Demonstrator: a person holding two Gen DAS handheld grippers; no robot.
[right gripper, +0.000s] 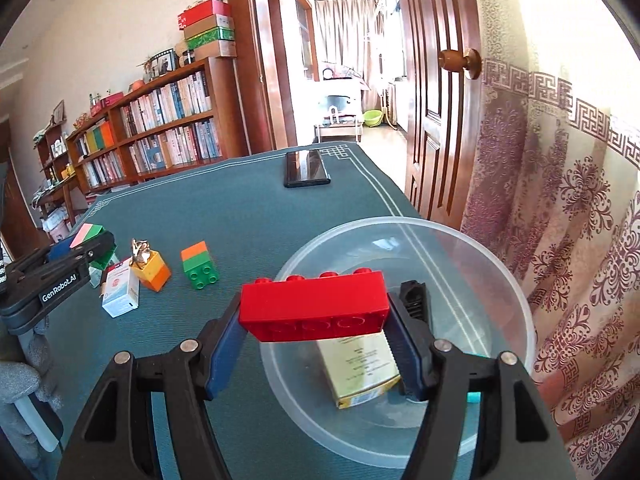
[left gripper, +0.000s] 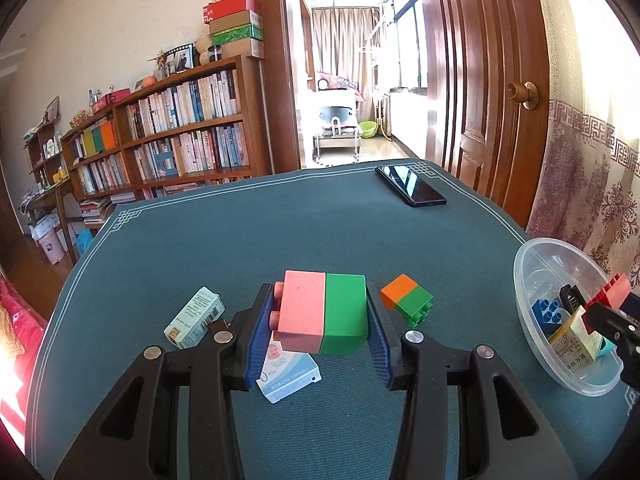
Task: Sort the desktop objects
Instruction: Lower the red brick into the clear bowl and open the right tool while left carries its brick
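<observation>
**Clerk:** Item one, your left gripper?

**Me:** My left gripper (left gripper: pixel 320 320) is clamped on a pink-and-green block (left gripper: pixel 323 314), held clear above the teal table mat (left gripper: pixel 240 248). Under it lies a white baby-product box (left gripper: pixel 289 376); to its left, a pale green box (left gripper: pixel 195 317); to its right, an orange-and-green block (left gripper: pixel 407 299) on the mat.

**Clerk:** Item two, the right?

**Me:** My right gripper (right gripper: pixel 316 316) grips a long red brick (right gripper: pixel 314 308) by its ends, over the near left part of the clear plastic bowl (right gripper: pixel 460 240).

**Clerk:** Bowl contents?

**Me:** A yellow carton (right gripper: pixel 362 372), a blue brick (left gripper: pixel 546 312), a black clip (right gripper: pixel 416 300).

**Clerk:** Remaining on the mat?

**Me:** A yellow-and-orange block (right gripper: pixel 153 270) with something metallic on top, a white-and-red box (right gripper: pixel 120 294) just beside it, and a black phone (right gripper: pixel 306 168) at the far edge.
</observation>
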